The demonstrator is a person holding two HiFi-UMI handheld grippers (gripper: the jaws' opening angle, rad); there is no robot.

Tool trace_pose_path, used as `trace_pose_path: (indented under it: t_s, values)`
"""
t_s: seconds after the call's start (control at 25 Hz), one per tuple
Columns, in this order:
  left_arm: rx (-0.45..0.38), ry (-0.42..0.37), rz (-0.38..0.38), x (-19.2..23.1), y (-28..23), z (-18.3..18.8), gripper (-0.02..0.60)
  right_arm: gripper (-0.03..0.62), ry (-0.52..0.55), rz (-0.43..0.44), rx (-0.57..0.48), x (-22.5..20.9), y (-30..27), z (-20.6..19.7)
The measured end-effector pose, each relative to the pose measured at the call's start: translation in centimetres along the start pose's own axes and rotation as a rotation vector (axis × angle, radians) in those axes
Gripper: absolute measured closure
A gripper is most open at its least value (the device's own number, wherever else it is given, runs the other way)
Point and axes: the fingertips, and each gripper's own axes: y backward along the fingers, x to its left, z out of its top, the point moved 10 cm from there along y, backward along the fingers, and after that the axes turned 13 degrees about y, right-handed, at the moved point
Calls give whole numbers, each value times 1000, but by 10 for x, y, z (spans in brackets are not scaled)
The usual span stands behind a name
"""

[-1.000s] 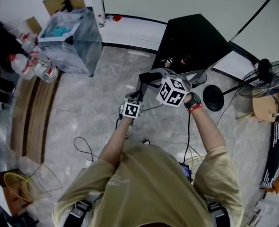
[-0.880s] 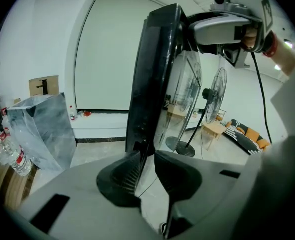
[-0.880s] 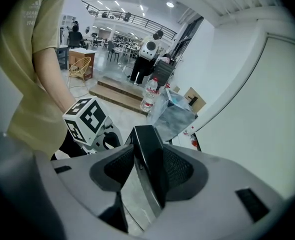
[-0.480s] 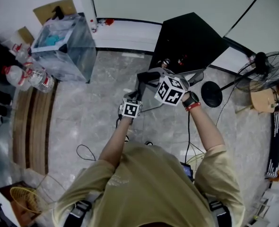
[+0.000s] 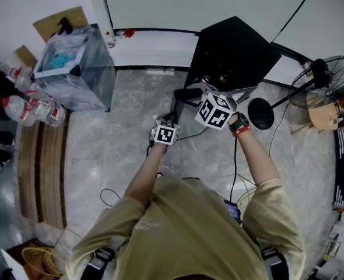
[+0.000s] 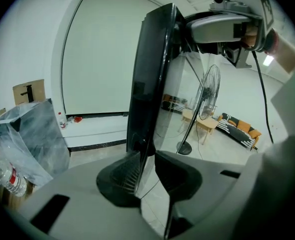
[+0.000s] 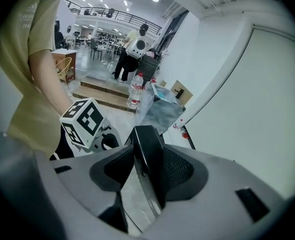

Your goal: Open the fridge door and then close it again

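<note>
Fingers (image 6: 118,173) of the left gripper (image 6: 146,166) pinch the fridge door (image 6: 150,79) narrowly at its edge; the right gripper (image 7: 147,171) clamps it wider, higher up. I see the door upright, long axis vertical, edge toward me, before the black fridge (image 5: 236,45). Head view barely shows the door; left gripper view shows its height.

Left gripper (image 6: 146,171) and right gripper (image 7: 148,171) both clamped.

Fridge (image 5: 236,45) stands between bin (image 5: 73,69) and fan (image 5: 335,79).
</note>
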Motion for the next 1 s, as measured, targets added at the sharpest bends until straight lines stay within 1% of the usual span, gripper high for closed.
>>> trace_pose_path:
  t_s: [0.28,0.4,0.6,0.72,0.84,1.0]
  values:
    - [10,-24,-62,17,-10,15,482,393,-38,-30,34,-14,-12,2]
    - [22,-44,-60,21,-16,22,482,393,-53,-30,45,-21,-17,1]
    - [45,-53,-89,34,-27,35,480,394,-75,-36,54,-35,-27,-2]
    - [57,-53,-85,41,-32,42,479,395,-92,-50,56,-42,-34,-2]
    - [72,-54,-98,43,-38,49,479,395,-110,-62,67,-48,-37,-5]
    - [71,-66,-91,49,-45,62,479,395,-147,-93,95,-58,-42,-6]
